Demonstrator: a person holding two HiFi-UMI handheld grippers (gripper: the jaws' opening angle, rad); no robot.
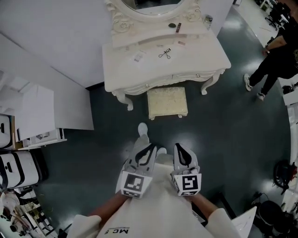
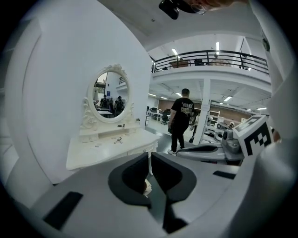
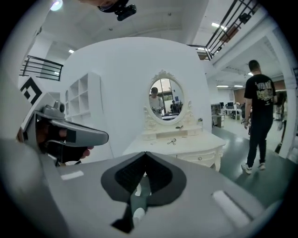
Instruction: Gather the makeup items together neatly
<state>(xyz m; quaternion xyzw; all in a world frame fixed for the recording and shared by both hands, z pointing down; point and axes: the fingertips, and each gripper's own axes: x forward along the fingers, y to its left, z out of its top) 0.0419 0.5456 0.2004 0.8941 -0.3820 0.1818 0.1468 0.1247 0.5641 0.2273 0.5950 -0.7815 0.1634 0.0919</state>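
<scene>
The makeup items lie scattered on the white dressing table (image 1: pixel 205 56) far ahead: a black eyelash curler (image 1: pixel 164 54), a round black compact (image 1: pixel 172 25), a slim tube (image 1: pixel 178 28) and small pieces (image 1: pixel 138 56). Both grippers hover over the dark floor, well short of the table. My left gripper (image 1: pixel 150 148) has its jaws together with nothing between them. My right gripper (image 1: pixel 179 147) is shut and empty too. The left gripper view shows its tips (image 2: pixel 150 157) meeting, with the curler (image 2: pixel 118 140) distant. In the right gripper view the right gripper (image 3: pixel 145 154) aims toward the curler (image 3: pixel 172 141).
A cream padded stool (image 1: pixel 167 102) stands in front of the table, between it and me. An oval mirror (image 1: pixel 149 5) rises behind the tabletop. White shelving (image 1: pixel 32 116) and cases stand at the left. A person in black (image 1: pixel 274 56) walks at the far right.
</scene>
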